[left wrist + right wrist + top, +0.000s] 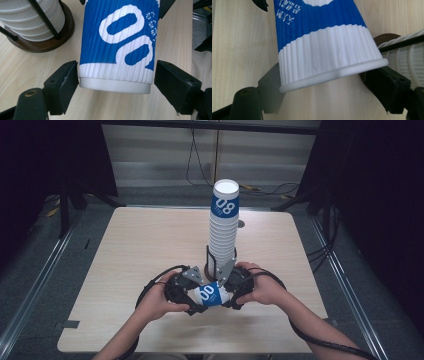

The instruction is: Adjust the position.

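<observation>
Cup (210,294), ribbed paper, judged light and crushable; left gripper (115,83) jaws flank its base, one touching, one apart; right gripper (329,82) jaws pinch the rim end; best held gently there.

Black hand-held gripper (192,295) each hand, grey plates, black trailing cables.

1 loose blue-and-white paper cup (210,294), 1 tall stack of same cups (223,227), exact no. in stack unclear, 1 round wooden holder (53,40) w/ black rods, 2 grippers, left (192,295) & right (231,290), 1 table (135,250), 2 hands
</observation>
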Motion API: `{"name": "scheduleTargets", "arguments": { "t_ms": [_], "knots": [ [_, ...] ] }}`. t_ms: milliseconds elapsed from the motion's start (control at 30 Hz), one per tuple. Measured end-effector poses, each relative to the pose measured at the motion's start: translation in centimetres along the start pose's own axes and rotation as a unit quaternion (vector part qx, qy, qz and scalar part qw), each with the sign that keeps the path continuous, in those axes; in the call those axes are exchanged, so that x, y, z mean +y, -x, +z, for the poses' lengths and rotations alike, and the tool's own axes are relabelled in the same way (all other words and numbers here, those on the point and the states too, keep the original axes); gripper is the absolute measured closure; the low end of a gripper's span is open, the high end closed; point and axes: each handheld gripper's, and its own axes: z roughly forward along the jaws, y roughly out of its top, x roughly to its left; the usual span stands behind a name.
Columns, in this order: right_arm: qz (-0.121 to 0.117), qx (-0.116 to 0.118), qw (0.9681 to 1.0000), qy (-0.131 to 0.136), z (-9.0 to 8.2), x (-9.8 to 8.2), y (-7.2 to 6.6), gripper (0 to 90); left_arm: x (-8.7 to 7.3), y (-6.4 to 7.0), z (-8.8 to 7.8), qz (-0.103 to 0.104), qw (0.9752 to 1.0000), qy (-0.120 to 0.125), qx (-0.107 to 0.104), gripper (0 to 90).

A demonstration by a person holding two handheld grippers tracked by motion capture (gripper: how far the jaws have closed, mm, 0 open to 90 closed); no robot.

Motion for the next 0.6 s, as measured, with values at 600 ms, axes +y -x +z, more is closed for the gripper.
{"name": "scheduleTargets", "arguments": {
  "t_ms": [600],
  "knots": [
    [-0.013, 0.006, 0.9999, -0.007, 0.40, 0.52, -0.44, 20.0, -0.07, -0.01, 0.60, -0.003, 0.9997, -0.007, -0.021, 27.3]
  ]
}}
